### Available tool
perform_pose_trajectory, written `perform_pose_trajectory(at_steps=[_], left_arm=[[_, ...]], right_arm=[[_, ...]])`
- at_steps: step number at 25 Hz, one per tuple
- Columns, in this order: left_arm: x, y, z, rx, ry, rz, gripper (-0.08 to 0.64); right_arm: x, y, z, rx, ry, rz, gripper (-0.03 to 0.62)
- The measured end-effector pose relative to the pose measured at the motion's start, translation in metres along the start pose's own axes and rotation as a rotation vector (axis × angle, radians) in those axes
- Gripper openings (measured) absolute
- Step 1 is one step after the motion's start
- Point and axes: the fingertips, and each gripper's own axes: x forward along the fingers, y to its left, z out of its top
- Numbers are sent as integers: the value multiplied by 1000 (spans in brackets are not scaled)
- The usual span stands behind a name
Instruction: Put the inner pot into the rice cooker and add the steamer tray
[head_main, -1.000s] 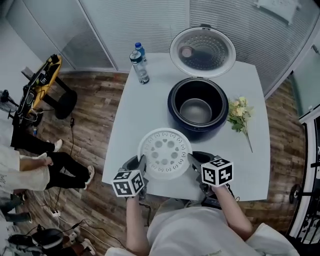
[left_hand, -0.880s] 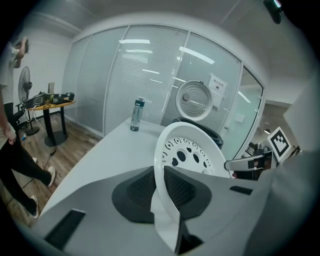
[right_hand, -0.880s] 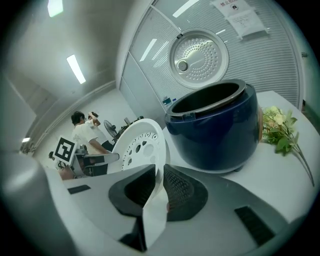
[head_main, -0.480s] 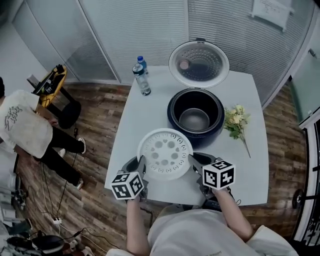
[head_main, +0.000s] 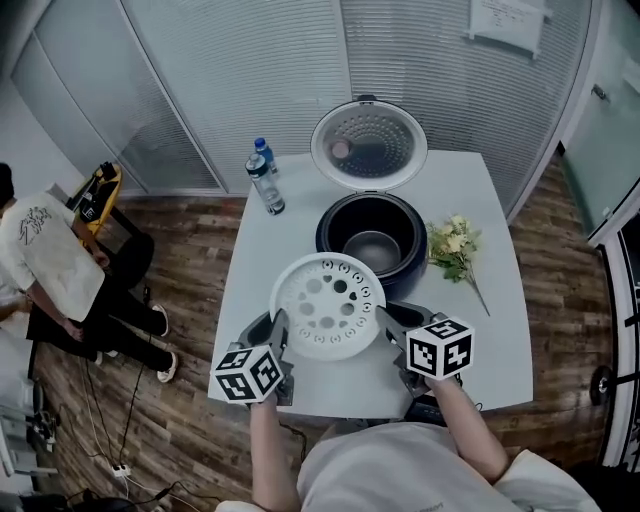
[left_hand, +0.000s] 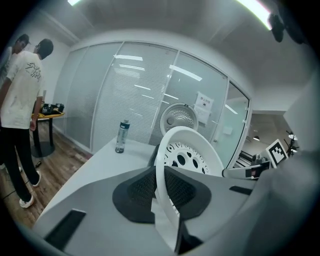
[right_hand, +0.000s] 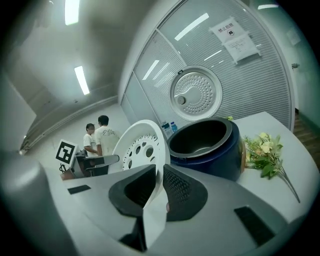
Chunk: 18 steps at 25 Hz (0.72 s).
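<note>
Firmly, the left gripper (head_main: 281, 332) and right gripper (head_main: 386, 322) fingers (left_hand: 142, 187) clamp opposite rims of the steamer tray (head_main: 328, 305).

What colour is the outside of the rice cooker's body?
Dark blue. The rice cooker shows this best in the right gripper view.

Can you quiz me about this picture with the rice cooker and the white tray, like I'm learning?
1. True or false: the rice cooker has its lid open.
2. What holds the steamer tray? A) one gripper B) both grippers C) nobody
3. Fill in: right of the cooker, in the head view, lie some ____.
Key: 1 true. 2 B: the left gripper and right gripper each clamp its rim. 3 flowers, on the table.
</note>
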Motion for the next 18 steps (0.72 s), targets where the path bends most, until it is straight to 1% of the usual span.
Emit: perform_pose_trajectory(at_steps=[4,12,18], left_arm=[[9,-14,14,6,-10,-37,48],[38,-37,34,-19,-6,-164,52],[55,-47,47,-7,-6,-231,55]], right_arm=[[-10,-8,14,9,-32,-21,58],[-23,-32,38,44,-90,-92,54],[-27,-44,52,63,-131,-132,51]])
